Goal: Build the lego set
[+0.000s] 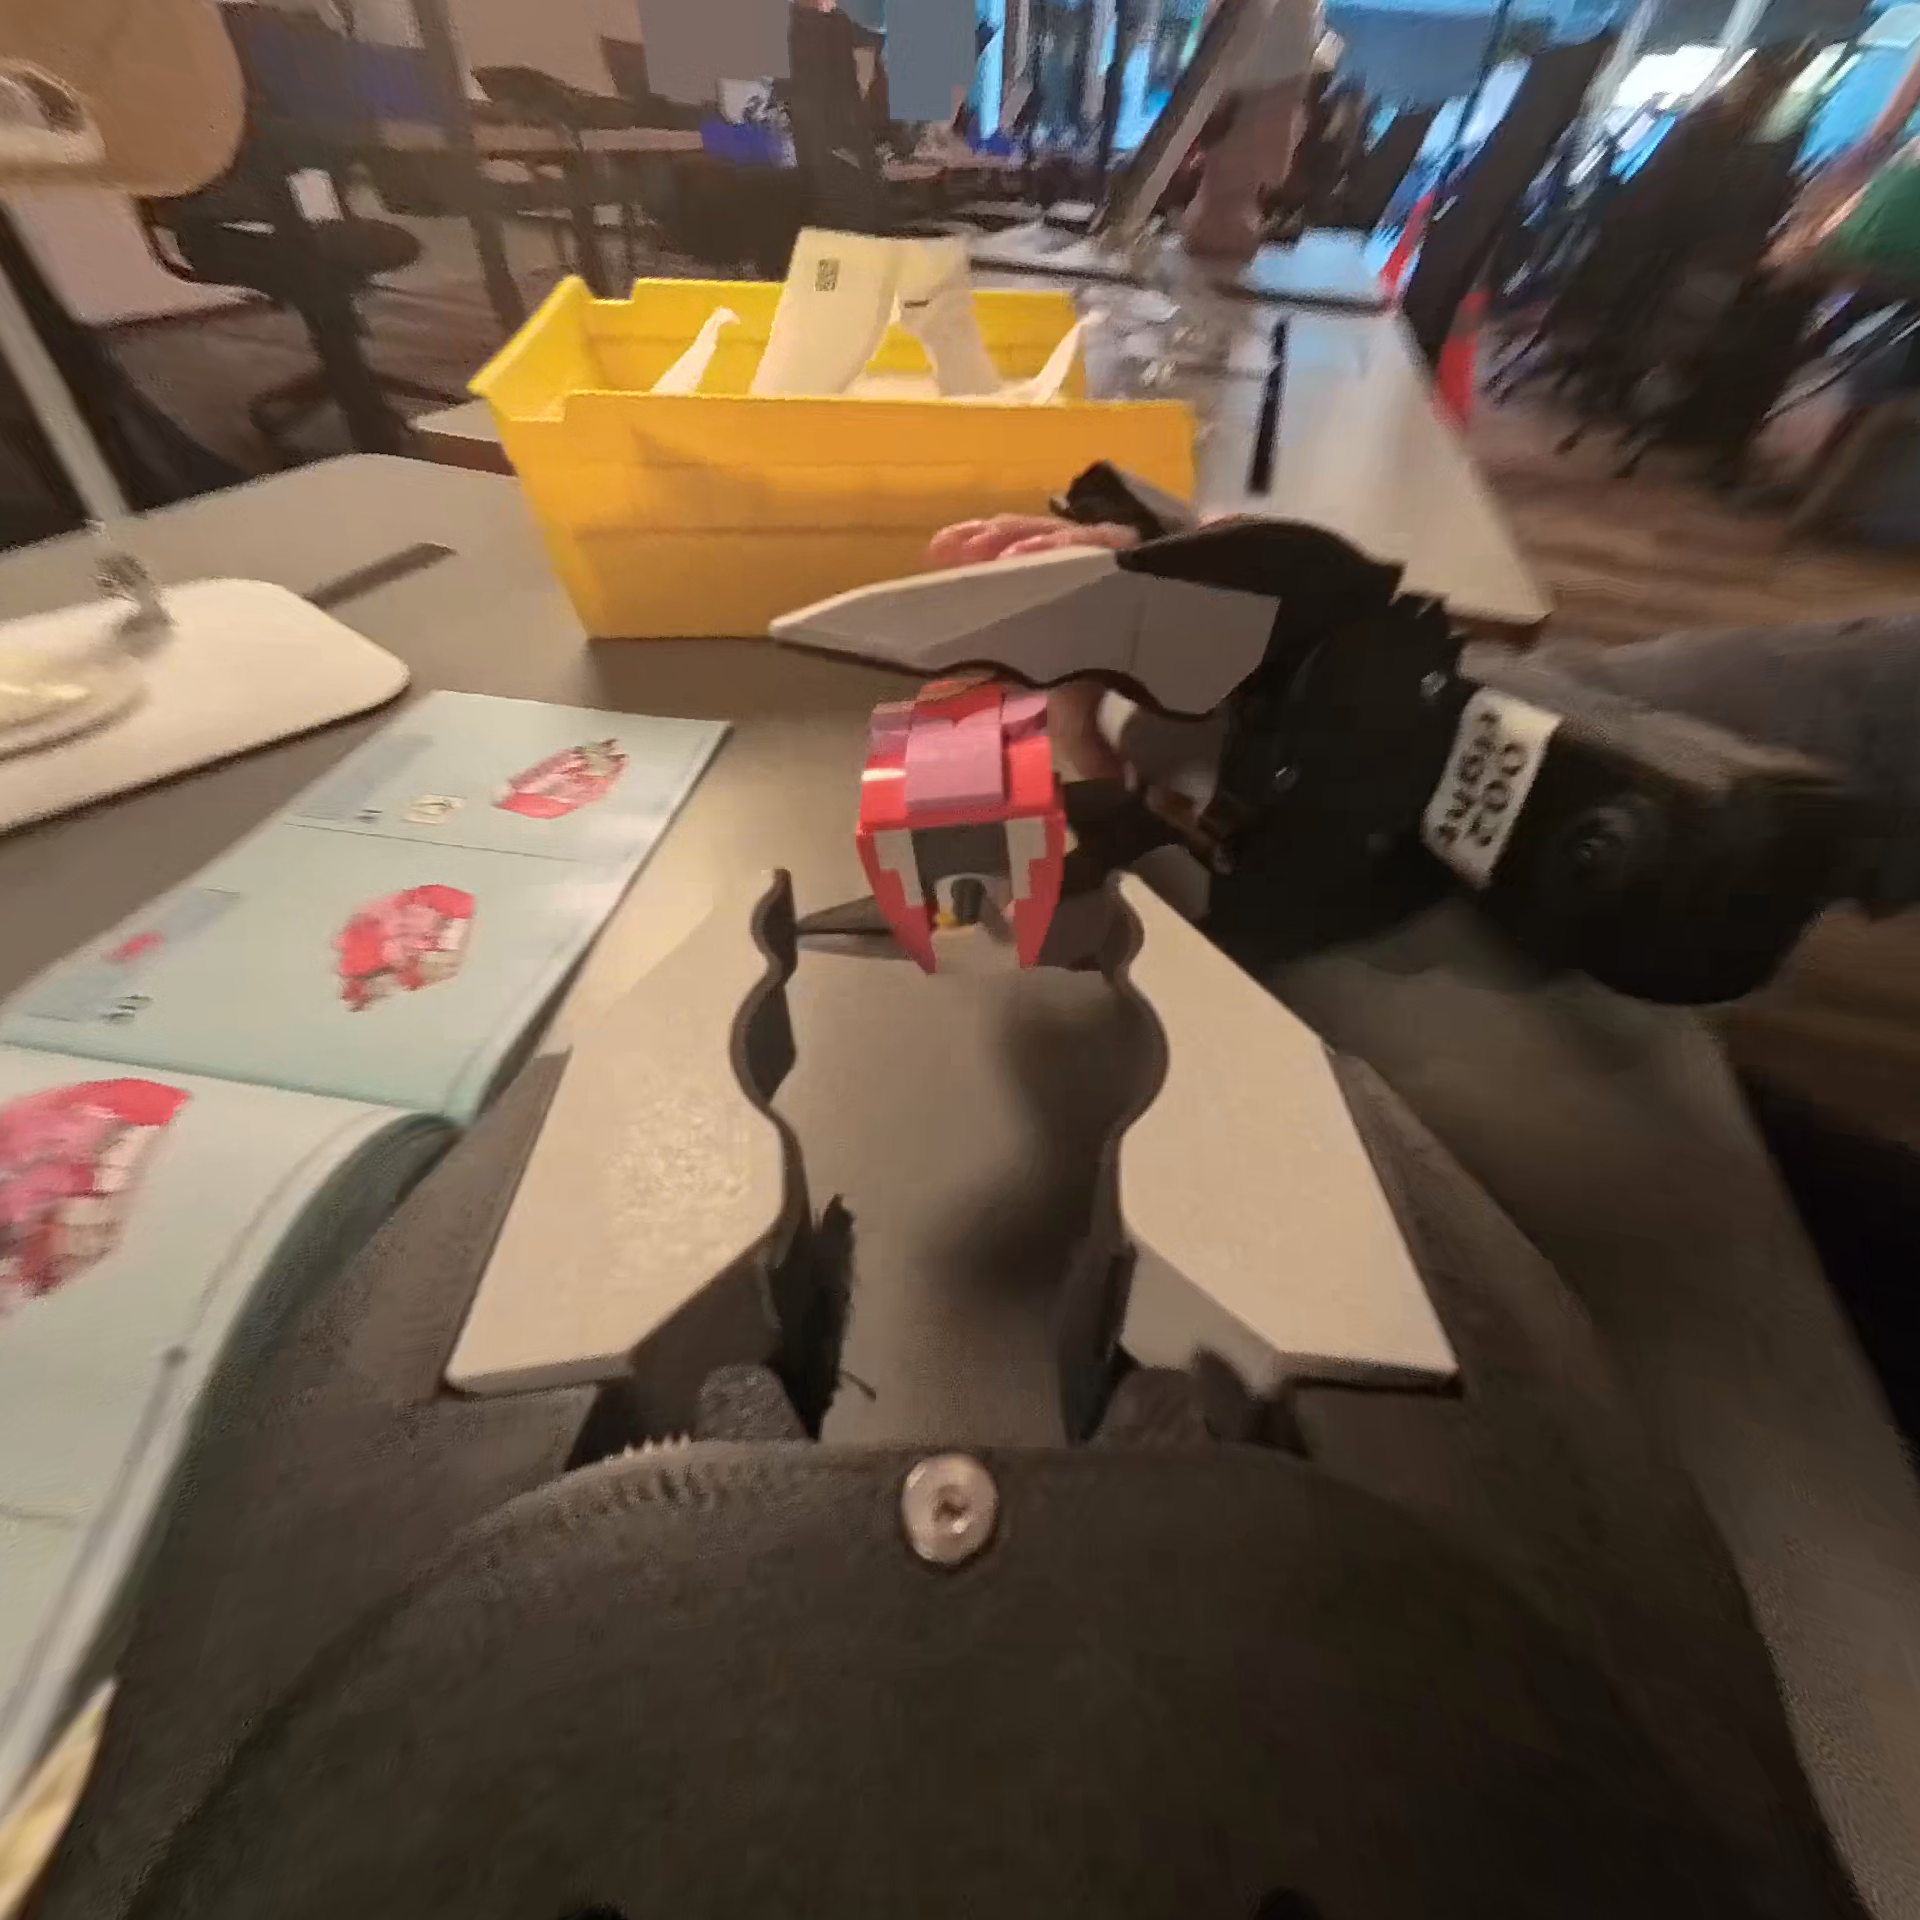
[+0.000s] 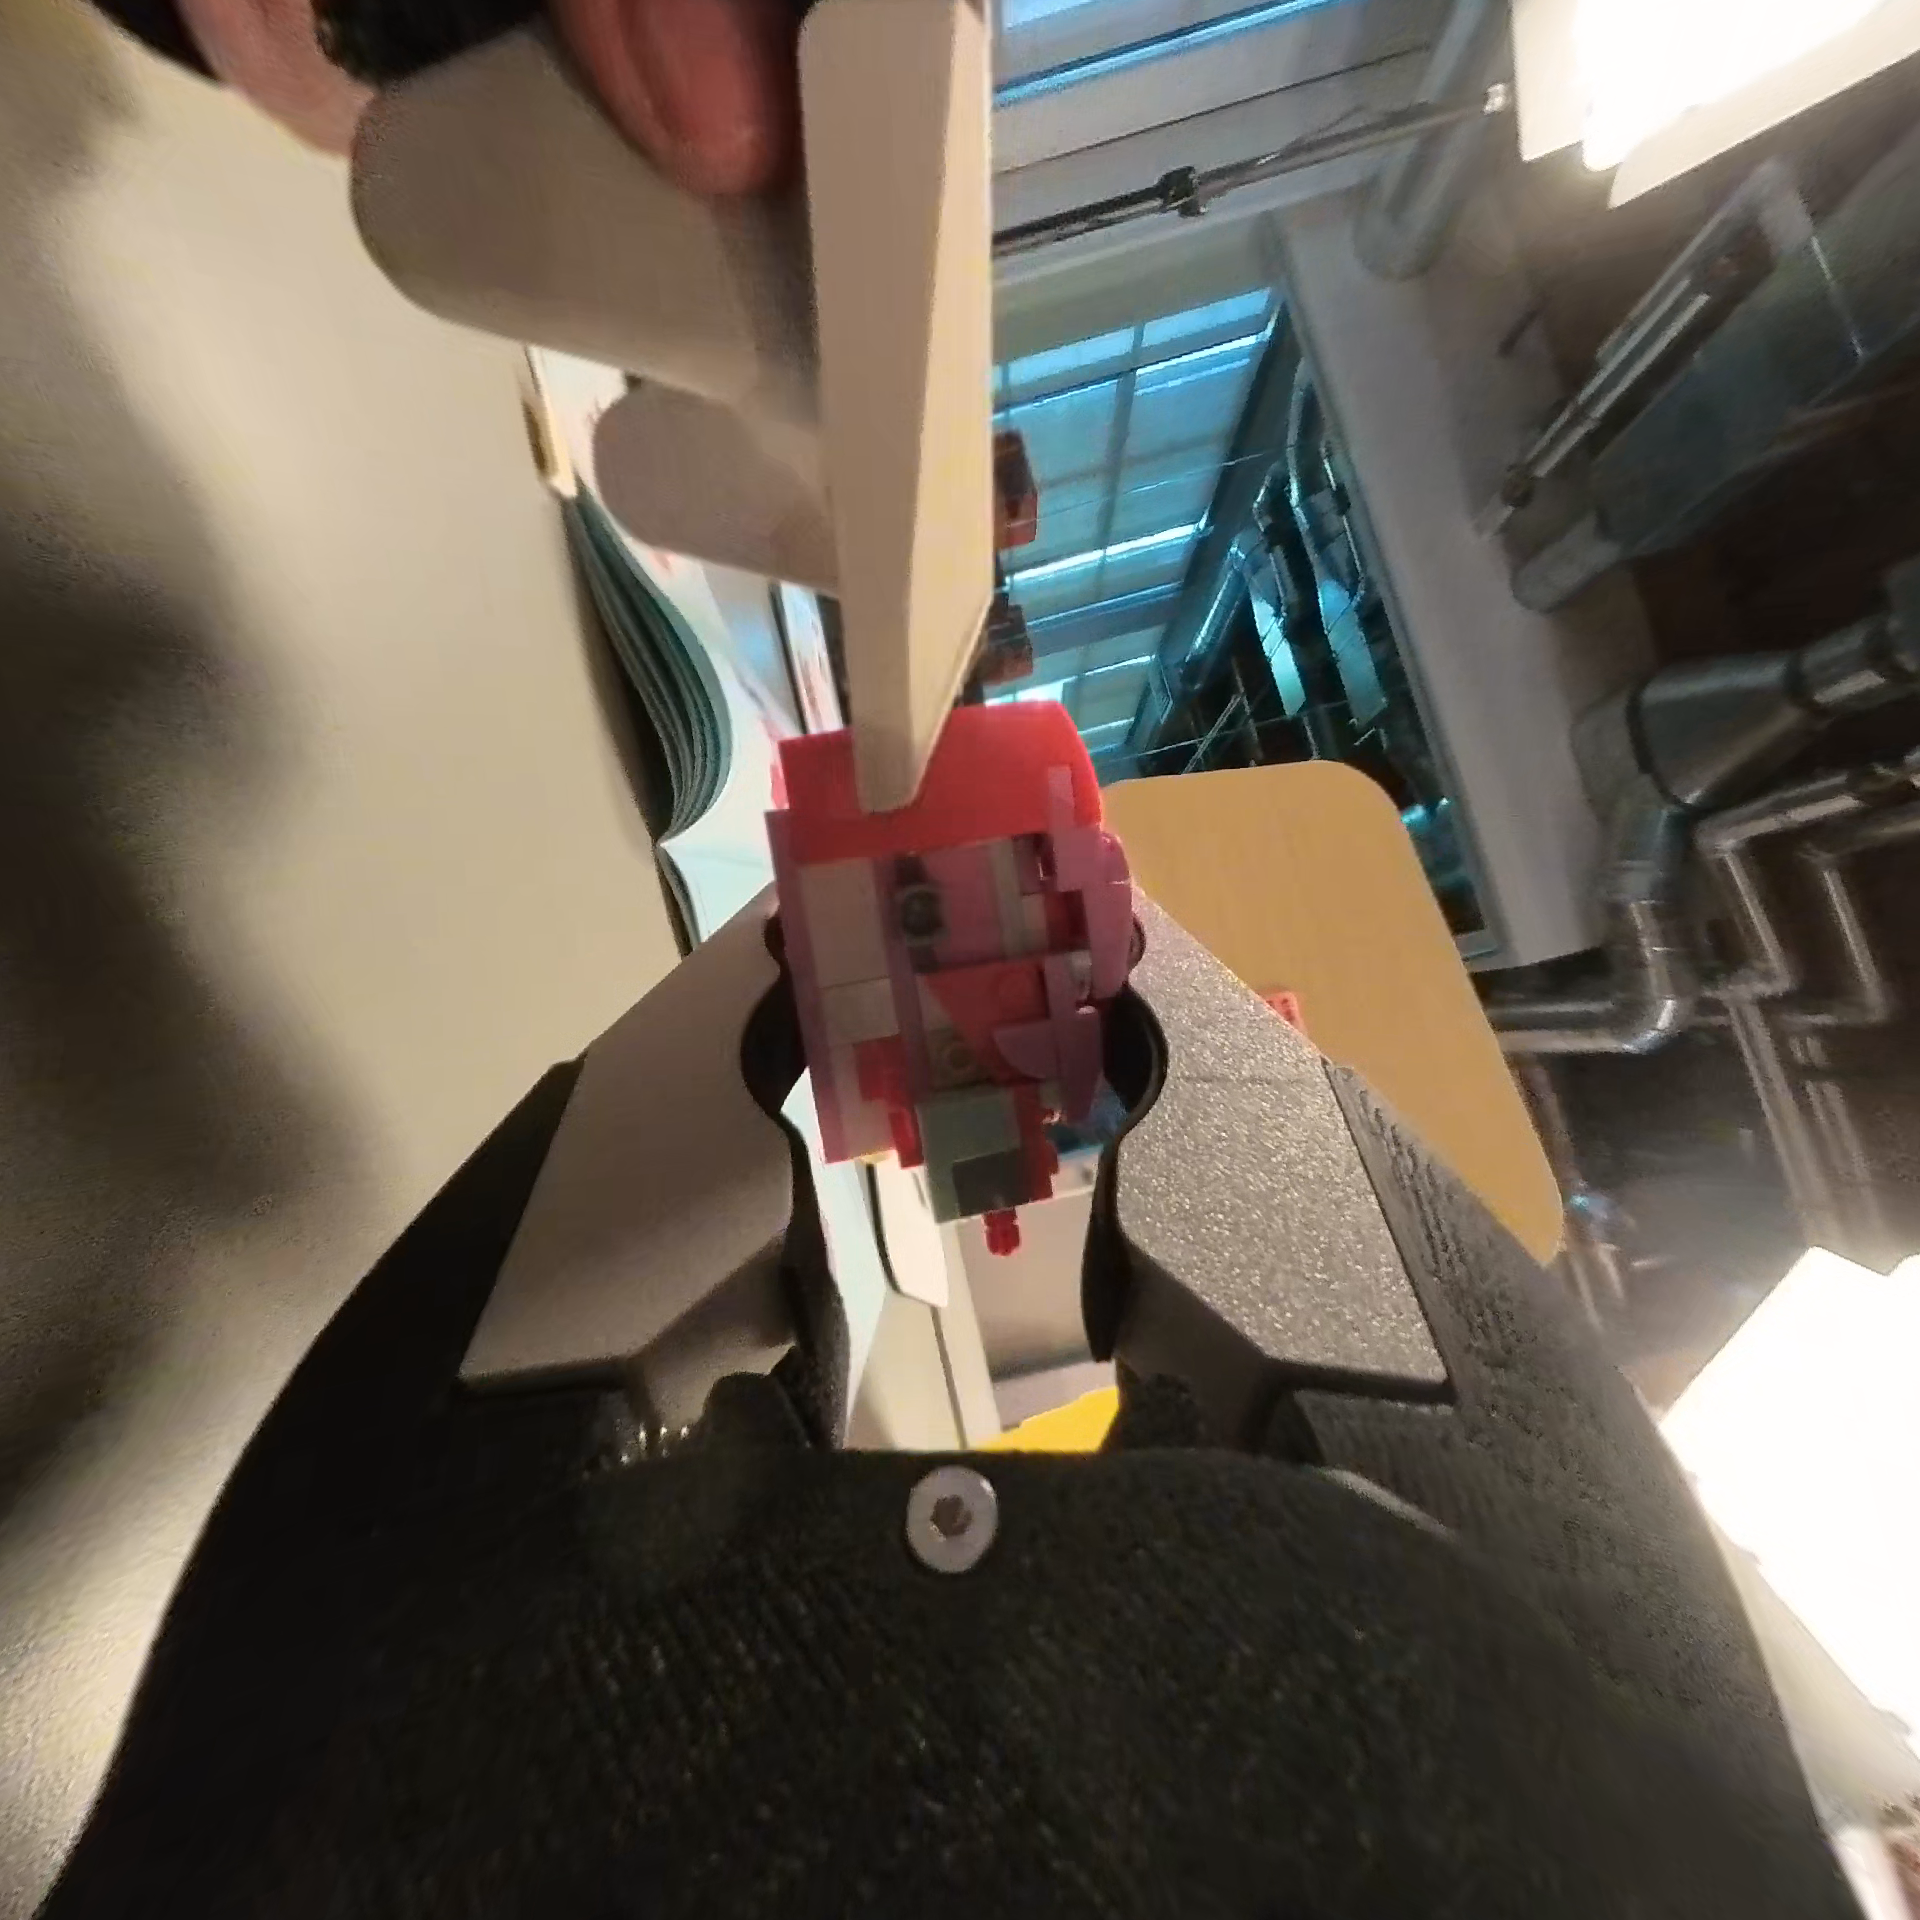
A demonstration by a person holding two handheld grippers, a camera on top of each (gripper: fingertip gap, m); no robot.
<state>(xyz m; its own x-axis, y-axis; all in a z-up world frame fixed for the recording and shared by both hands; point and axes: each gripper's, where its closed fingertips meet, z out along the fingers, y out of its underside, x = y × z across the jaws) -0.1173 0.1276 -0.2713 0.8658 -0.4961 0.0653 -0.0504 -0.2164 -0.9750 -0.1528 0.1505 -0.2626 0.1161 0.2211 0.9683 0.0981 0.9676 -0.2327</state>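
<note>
A red and pink brick model (image 1: 961,821) is held in the air above the grey table (image 1: 499,613). My right gripper (image 2: 951,956) is shut on it, its pads pressing both sides of the model (image 2: 935,966). In the left wrist view it reaches in from the right, its upper finger (image 1: 1018,623) over the model. My left gripper (image 1: 951,914) is open. The model's lower end stands between its tips, with a clear gap at the left pad (image 1: 774,935). In the right wrist view one left finger (image 2: 914,520) comes down from above and overlaps the model's red far end.
An open instruction booklet (image 1: 343,883) lies on the table at the left. A yellow bin (image 1: 831,499) with white items stands behind the model. A white tray (image 1: 208,665) sits at the far left. A tan board (image 2: 1299,935) shows behind the right finger.
</note>
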